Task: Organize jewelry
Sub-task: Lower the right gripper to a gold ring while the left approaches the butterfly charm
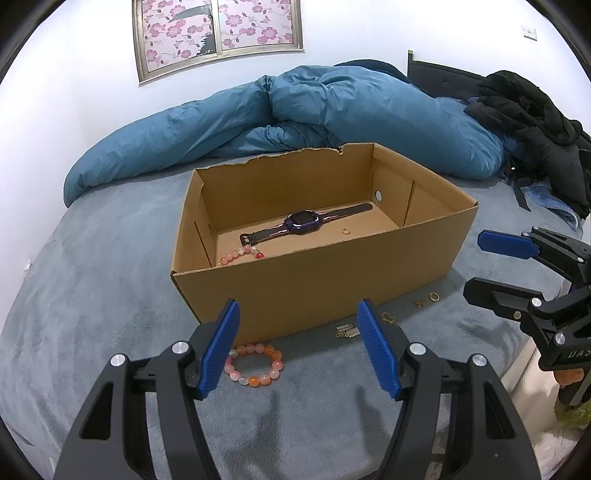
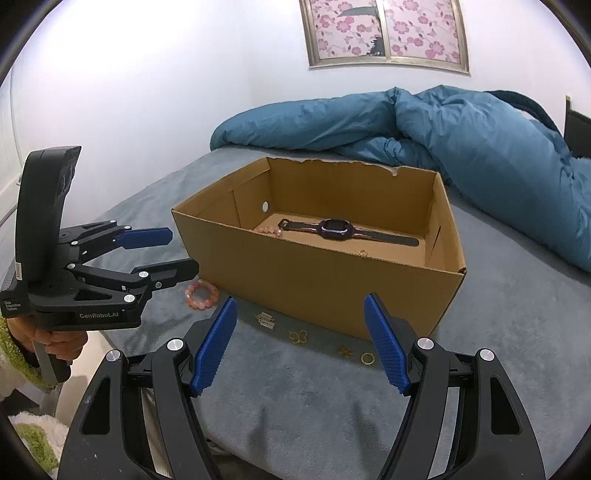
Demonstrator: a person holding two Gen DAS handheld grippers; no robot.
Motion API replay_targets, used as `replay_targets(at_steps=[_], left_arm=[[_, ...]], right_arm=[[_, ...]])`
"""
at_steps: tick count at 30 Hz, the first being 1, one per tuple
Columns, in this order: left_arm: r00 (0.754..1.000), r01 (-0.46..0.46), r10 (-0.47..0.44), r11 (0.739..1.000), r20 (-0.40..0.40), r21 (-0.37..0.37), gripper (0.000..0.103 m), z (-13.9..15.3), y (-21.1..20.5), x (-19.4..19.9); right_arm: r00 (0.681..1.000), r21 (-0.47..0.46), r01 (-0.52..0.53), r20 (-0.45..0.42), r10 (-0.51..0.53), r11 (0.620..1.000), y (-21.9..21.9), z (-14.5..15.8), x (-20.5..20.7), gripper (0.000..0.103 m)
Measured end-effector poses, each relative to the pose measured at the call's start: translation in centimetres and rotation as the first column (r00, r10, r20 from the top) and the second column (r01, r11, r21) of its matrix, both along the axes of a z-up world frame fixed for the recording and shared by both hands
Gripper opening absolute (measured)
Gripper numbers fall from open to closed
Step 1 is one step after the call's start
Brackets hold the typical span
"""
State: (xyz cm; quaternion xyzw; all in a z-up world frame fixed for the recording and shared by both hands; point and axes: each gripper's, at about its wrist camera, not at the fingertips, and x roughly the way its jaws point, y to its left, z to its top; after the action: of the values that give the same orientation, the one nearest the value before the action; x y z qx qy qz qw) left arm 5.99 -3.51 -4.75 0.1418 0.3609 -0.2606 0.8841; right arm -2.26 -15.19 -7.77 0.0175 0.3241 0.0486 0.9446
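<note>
An open cardboard box (image 1: 325, 280) (image 2: 317, 273) stands on the grey bed. Inside lie a purple watch (image 1: 304, 221) (image 2: 336, 229), a pink bead bracelet (image 1: 242, 254) (image 2: 267, 230) and a small gold ring (image 1: 345, 231) (image 2: 364, 252). On the bed in front of the box lie an orange-pink bead bracelet (image 1: 255, 363) (image 2: 202, 294), a small metal clasp piece (image 1: 347, 330) (image 2: 266, 319), a gold butterfly charm (image 1: 388, 317) (image 2: 297, 336), a tiny gold charm (image 1: 420, 302) (image 2: 346, 351) and a gold ring (image 1: 433, 296) (image 2: 366, 358). My left gripper (image 1: 297, 332) (image 2: 177, 251) is open above the bracelet. My right gripper (image 2: 299, 328) (image 1: 476, 266) is open over the small gold pieces.
A crumpled blue duvet (image 1: 295, 110) (image 2: 461, 144) lies behind the box. Black clothing (image 1: 532, 122) is piled at the far right of the bed. A person's hand (image 2: 55, 343) in a green fuzzy sleeve holds the left gripper. A flowered window (image 1: 218, 33) is in the white wall.
</note>
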Motion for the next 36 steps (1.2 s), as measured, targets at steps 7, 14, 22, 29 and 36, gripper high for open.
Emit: replay_targets(at_steps=[7,14,22,29,36], left_arm=[[1.0,0.025,-0.025,1.0,-0.003,0.012,0.064,-1.6,-0.3,-0.2],[0.996,0.081,-0.08,0.996,-0.025,0.044,0.064,-4.1,-1.2,-1.5],[0.984,0.177,-0.177,0.98,-0.003,0.09,0.064,-6.2,-3.0,-2.8],[0.975,0.219,-0.221,0.971,0.014,0.099,0.064,-7.1,-4.1,-2.7],[0.971,0.237,-0.238,0.968,0.002,0.081,0.058,-7.5,-4.5,-1.8]], right_arm=[[1.0,-0.025,0.008,-0.021,-0.009,1.0,-1.3,-1.0,-0.8,0.068],[0.993,-0.053,0.026,-0.11,-0.031,0.998,-3.3,-3.5,-2.2,0.068],[0.987,-0.058,0.006,-0.163,-0.015,0.998,-3.1,-5.1,-2.0,0.068],[0.986,-0.066,-0.002,-0.169,-0.009,0.998,-2.9,-5.8,-1.0,0.068],[0.985,-0.044,0.033,-0.168,-0.04,0.999,-3.9,-6.5,0.1,0.062]])
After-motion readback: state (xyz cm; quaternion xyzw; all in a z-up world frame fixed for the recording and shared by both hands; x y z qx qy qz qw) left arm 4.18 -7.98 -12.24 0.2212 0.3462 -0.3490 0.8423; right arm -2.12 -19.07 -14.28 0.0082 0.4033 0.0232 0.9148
